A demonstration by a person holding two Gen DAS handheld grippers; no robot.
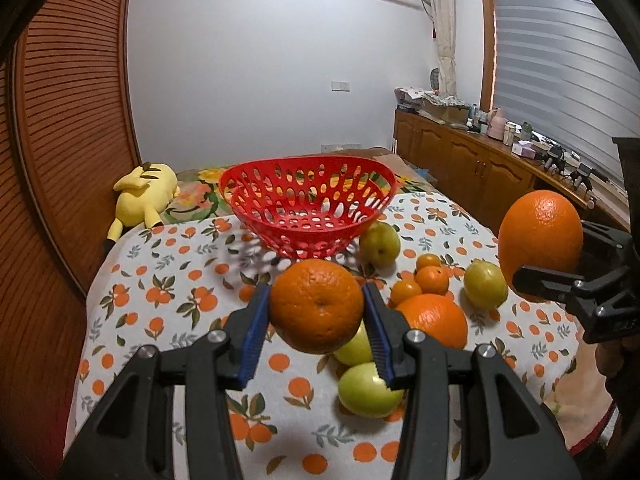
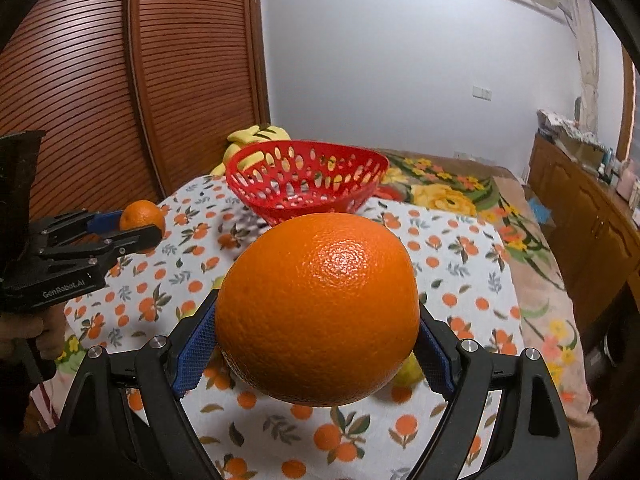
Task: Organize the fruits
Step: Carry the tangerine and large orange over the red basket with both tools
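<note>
- The left gripper (image 1: 316, 312) has its blue pads closed on a small orange (image 1: 316, 306), held in the air above the cloth.
- The right gripper (image 2: 316, 344) clamps a big orange (image 2: 318, 308) with its jaws wide, also lifted.
- The red basket (image 1: 256, 184) stands behind, empty, well apart from both.
- Risk, in my judgement: the big orange is round and smooth, so it may slip out if the hand tilts.
- Loose fruit (image 1: 436, 316) lies below; the path to the basket looks free, but the table edge is near on the left.
</note>
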